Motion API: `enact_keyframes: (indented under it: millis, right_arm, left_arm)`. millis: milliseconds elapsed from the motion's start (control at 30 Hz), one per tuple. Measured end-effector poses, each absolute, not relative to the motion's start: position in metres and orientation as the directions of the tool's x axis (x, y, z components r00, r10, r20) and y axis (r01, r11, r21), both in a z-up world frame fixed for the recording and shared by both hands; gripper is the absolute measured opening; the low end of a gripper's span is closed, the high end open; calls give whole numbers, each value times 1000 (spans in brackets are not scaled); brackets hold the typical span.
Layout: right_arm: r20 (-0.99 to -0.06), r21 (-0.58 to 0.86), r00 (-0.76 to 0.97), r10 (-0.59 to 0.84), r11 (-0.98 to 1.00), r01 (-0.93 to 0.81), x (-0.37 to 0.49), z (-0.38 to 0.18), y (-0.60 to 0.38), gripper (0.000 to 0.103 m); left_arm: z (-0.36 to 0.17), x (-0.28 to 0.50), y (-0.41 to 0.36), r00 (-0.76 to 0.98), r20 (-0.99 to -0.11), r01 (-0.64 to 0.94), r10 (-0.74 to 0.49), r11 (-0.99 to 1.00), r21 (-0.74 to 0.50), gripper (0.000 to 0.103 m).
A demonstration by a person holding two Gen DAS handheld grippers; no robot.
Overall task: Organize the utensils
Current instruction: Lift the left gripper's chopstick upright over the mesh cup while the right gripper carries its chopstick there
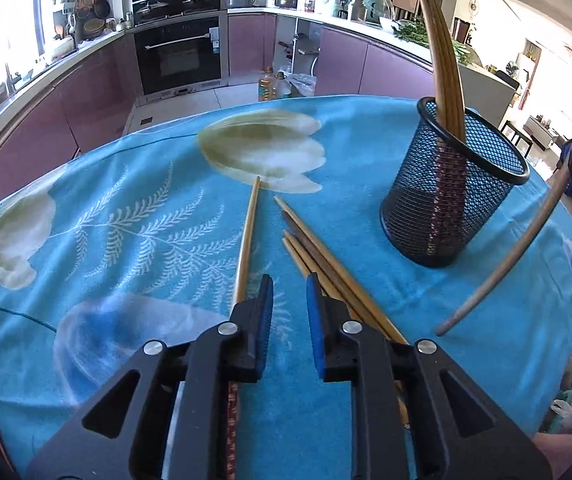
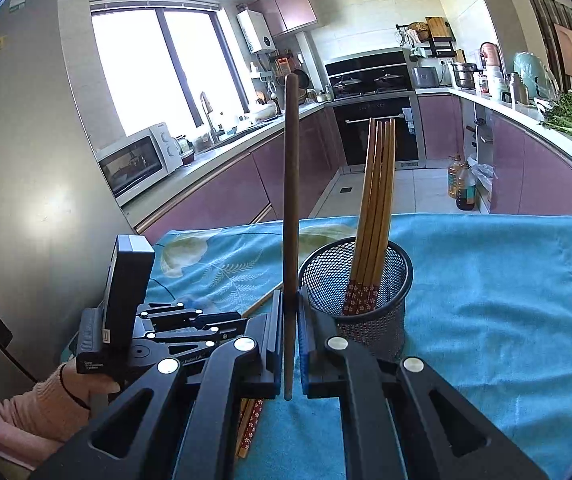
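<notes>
A black mesh holder [image 1: 454, 196] stands on the blue floral tablecloth [image 1: 134, 216] with several wooden chopsticks [image 1: 444, 60] upright in it; it also shows in the right wrist view [image 2: 360, 300]. Several loose chopsticks [image 1: 326, 264] lie on the cloth under my left gripper [image 1: 290, 296], which is open and empty just above them; one chopstick [image 1: 248, 240] lies apart to their left. My right gripper [image 2: 291, 308] is shut on a dark brown chopstick [image 2: 291, 200], held upright just left of the holder. That chopstick also shows at the right in the left wrist view [image 1: 526, 248].
The table's far edge [image 1: 246, 104] drops to the kitchen floor, with oil bottles [image 1: 272, 84] beyond it. Purple cabinets and an oven [image 1: 180, 52] stand behind. The left hand and its gripper body [image 2: 126, 312] sit close to the left of my right gripper.
</notes>
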State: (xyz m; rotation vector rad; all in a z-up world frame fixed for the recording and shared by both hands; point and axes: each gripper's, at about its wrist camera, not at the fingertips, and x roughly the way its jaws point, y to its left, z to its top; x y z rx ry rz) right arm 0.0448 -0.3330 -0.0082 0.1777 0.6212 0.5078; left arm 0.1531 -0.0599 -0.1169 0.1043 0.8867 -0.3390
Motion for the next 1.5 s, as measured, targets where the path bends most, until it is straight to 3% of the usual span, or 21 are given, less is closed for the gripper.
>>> enact_keyframes:
  millis: [200, 467, 633, 733, 967, 1500]
  right_arm:
    - [-514, 308, 693, 505, 863, -400, 48, -9, -331, 6]
    - [-516, 309, 691, 507, 862, -402, 47, -12, -333, 6]
    - [-516, 308, 690, 507, 862, -403, 48, -10, -335, 6]
    - [-513, 304, 694, 505, 863, -403, 48, -10, -335, 6]
    - [-486, 298, 710, 510, 860, -413, 46, 0, -340, 6]
    - [-422, 275, 748, 512, 859, -432, 41, 30, -354, 6]
  left_arm:
    - [-113, 170, -49, 619, -762, 298, -191, 955, 3, 24]
    - [-129, 195, -55, 567, -806, 331, -166, 943, 39, 24]
    - [-133, 199, -64, 569, -807, 342, -160, 938, 56, 8]
    - [-132, 198, -68, 576, -804, 330, -144, 942, 68, 7]
    - [-91, 173, -56, 599, -749, 371, -283, 927, -52, 7]
    - [34, 107, -35, 667, -510, 517, -544, 830, -209, 7]
